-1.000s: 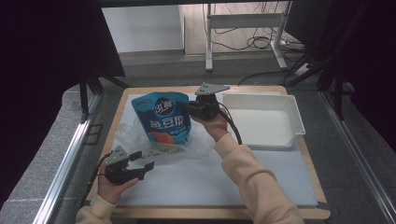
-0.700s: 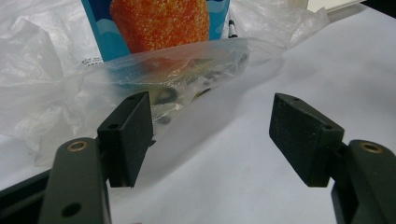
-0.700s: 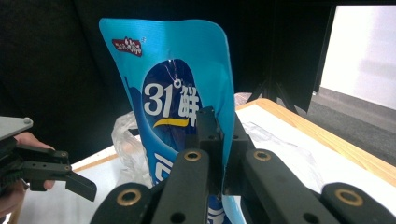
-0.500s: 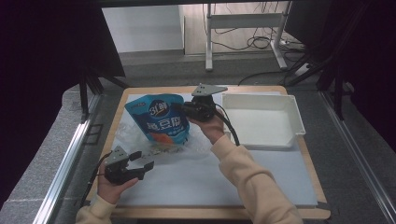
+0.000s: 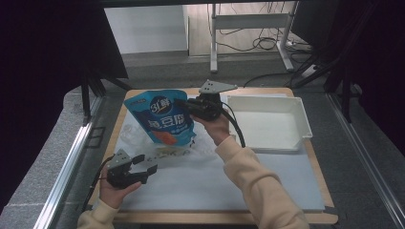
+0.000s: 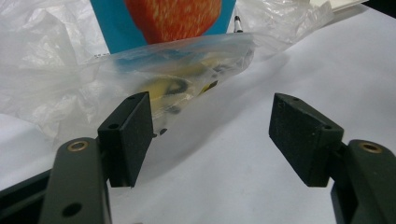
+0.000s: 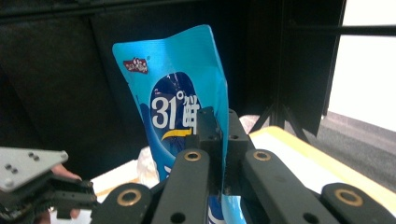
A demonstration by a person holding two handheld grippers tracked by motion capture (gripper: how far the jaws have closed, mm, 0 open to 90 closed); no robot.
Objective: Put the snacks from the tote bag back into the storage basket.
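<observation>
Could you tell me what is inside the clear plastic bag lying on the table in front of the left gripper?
Inside the clear plastic bag, yellow and dark shapes show through the film; what they are cannot be told. The blue pouch stands behind it.

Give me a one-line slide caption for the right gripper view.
Right claw clamps the edge of an upright blue snack pouch marked 31°, lifted against a dark backdrop, with the left claw lower left.
</observation>
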